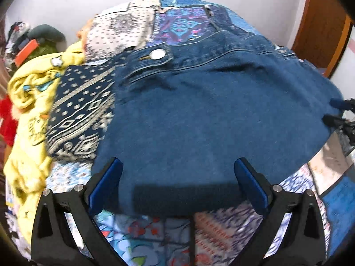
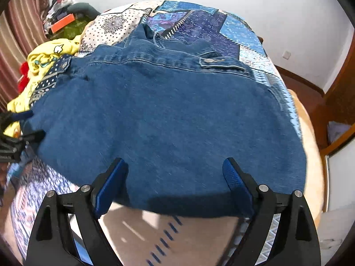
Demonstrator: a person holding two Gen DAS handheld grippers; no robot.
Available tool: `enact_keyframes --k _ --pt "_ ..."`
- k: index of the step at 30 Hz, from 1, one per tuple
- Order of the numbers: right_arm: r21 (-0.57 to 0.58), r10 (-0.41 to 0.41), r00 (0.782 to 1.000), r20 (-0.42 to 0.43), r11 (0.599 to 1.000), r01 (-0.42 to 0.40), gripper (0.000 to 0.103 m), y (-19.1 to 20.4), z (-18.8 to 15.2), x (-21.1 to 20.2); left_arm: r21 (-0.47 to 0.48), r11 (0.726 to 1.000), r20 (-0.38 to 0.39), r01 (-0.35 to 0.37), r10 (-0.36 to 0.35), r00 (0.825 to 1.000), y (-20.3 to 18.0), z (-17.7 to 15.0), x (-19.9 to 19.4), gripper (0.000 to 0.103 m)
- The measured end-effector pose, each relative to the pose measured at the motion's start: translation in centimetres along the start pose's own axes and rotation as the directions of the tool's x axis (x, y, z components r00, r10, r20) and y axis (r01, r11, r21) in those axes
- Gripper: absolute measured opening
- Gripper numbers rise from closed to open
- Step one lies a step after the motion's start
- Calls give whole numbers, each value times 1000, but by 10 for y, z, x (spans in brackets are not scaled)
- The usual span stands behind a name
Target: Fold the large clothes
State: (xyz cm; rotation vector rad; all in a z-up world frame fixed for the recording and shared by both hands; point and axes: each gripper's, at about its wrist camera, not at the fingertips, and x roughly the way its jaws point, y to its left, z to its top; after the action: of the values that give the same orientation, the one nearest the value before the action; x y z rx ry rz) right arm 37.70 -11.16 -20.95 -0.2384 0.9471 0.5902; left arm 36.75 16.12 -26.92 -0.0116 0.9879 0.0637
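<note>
A blue denim jacket (image 1: 195,110) lies spread on the patchwork bedspread (image 1: 142,228), with a metal button (image 1: 158,54) near its far hem. It also fills the right wrist view (image 2: 168,122). My left gripper (image 1: 178,177) is open, its blue-padded fingers straddling the jacket's near edge. My right gripper (image 2: 175,177) is open the same way over the near edge on the other side. The right gripper's fingertips show at the far right of the left wrist view (image 1: 337,110). The left gripper's fingertips show at the left of the right wrist view (image 2: 24,124).
A folded navy patterned cloth (image 1: 79,115) and a yellow garment (image 1: 31,102) lie left of the jacket. A red item (image 1: 6,119) sits further left. Clutter with an orange box (image 2: 62,25) is at the bed's far left. A wooden door frame (image 2: 339,84) stands right.
</note>
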Motion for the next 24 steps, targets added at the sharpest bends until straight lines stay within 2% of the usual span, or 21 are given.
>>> enact_keyframes --k 2,4,9,14,17,20,21,24 --pt "4 -3 1000 5 1000 3 88 -2 -3 -6 -41 999 -4 15 -15 1000 11 -7 -4 103" --pt "12 1 1000 7 1000 -1 88 -3 -6 -10 -101 993 -15 64 -66 998 23 -11 -8 103" --pt "18 -45 999 3 999 45 88 -4 -14 -18 -159 987 -32 -16 11 999 41 -25 -16 103" --pt "78 -92 995 -49 992 96 88 -19 -31 -24 -274 961 -95 -29 3 995 69 -48 -18 103" --pt "150 -88 992 -89 984 101 88 -35 -44 -25 -313 949 -70 42 -67 995 72 -63 -34 103" --pt "216 -40 995 -91 975 59 88 -43 -52 -31 -306 946 -32 111 -127 991 59 -69 -50 103" --pt "222 -32 996 -89 974 51 88 -43 -52 -32 -306 942 -23 138 -152 988 54 -69 -52 103" --pt "224 -28 998 -58 974 40 88 -36 -50 -43 -345 909 -17 235 -257 966 43 -64 -49 103"
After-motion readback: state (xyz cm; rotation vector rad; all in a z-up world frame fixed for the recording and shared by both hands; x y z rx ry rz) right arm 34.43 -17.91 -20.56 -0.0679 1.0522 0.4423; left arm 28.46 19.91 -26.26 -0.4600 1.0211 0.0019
